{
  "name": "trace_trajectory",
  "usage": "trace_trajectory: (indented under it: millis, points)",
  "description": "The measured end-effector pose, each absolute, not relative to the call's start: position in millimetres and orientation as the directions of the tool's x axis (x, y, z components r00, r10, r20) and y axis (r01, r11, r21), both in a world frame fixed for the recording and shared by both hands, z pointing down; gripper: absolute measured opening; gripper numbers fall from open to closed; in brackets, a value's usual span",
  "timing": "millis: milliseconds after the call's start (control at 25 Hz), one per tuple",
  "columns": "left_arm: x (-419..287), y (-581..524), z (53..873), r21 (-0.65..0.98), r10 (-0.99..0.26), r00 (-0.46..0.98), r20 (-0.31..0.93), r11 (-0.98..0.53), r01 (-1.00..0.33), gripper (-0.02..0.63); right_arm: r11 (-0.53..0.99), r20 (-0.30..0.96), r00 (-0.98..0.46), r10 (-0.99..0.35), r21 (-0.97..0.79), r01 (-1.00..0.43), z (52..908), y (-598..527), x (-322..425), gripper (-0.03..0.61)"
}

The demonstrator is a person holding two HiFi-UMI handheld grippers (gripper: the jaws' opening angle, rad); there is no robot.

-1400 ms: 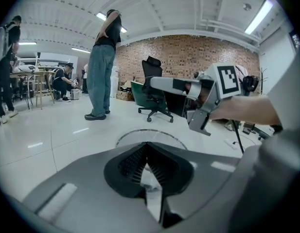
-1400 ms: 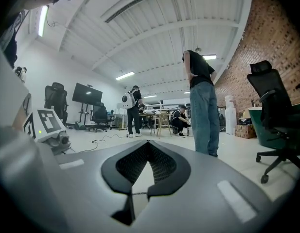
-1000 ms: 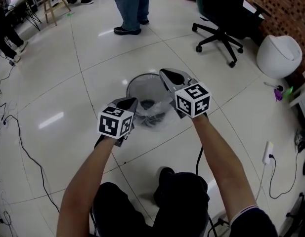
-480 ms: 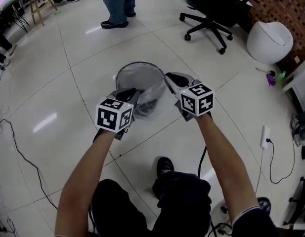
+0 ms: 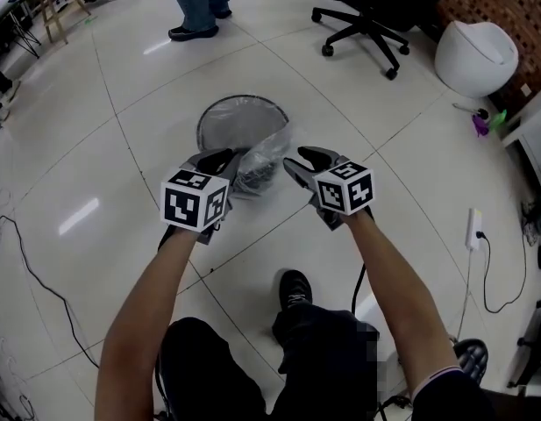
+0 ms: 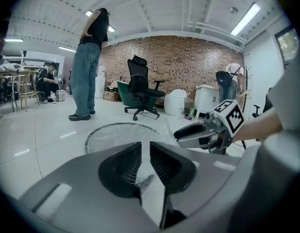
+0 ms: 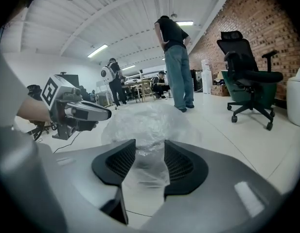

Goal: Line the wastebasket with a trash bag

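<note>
Clear trash bag [image 5: 257, 167], one, at one wastebasket [image 5: 244, 98], loose between just-opened fingers [image 7: 181, 164]: left gripper [image 5: 224, 158] narrow, right gripper [image 5: 296, 161] wide.

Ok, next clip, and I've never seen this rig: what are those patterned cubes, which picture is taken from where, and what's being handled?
No robot here: a person holds a hand-held gripper in each hand; the patterned cubes are part of them. The head view looks down from the person's head at the left hand-held gripper and the right hand-held gripper. The other two views come from cameras riding on each, looking along its jaws. On the tiled floor stands a mesh wastebasket with a clear trash bag bunched at its near rim. Both pairs of jaws have just been opening: the left stands slightly apart, the right wide, each with bag film between the jaws but not pinched.
</note>
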State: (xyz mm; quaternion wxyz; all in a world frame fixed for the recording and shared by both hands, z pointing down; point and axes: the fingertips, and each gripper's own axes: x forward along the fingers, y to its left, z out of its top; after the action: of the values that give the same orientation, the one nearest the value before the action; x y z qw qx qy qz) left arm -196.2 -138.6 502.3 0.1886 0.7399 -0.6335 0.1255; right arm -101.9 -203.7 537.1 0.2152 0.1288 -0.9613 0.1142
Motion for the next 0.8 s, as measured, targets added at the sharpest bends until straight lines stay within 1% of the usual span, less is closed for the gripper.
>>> trace_trajectory:
  millis: [80,120,200,240,440,800]
  points:
    - [-198.2,-137.6,506.4,0.11,-0.891,0.154,0.427,-0.118,-0.987,0.052,0.939,0.447,-0.871,-0.205,-0.16,-0.304,542.8,-204.2,-105.9,0.17]
    - [-198.4,-137.5,507.4,0.106,-0.892,0.15,0.427,-0.116,-0.988,0.052,0.939,0.447,-0.869,-0.211,-0.154,-0.307,543.9,-204.8,-106.7,0.14]
    - [-197.7,-138.8,507.9,0.098,-0.892,0.148,0.426,-0.117,-0.988,0.052,0.94,0.444,-0.868,-0.223,-0.137,-0.311,543.9,-205.2,-105.6,0.027]
    - [-197.9,-139.3,508.0,0.095,-0.893,0.148,0.426,-0.118,-0.988,0.052,0.943,0.443,-0.868,-0.223,-0.129,-0.308,544.2,-203.9,-105.1,0.002]
    - [-203.6,-133.7,515.8,0.085,-0.886,0.135,0.443,-0.109,-0.99,0.052,0.955,0.478,-0.856,-0.198,-0.104,-0.279,562.4,-191.3,-101.8,0.002]
    - [-217.1,-125.4,530.4,0.087,-0.878,0.11,0.467,-0.078,-0.993,0.052,0.958,0.552,-0.818,-0.158,-0.116,-0.263,606.8,-190.9,-109.5,0.002]
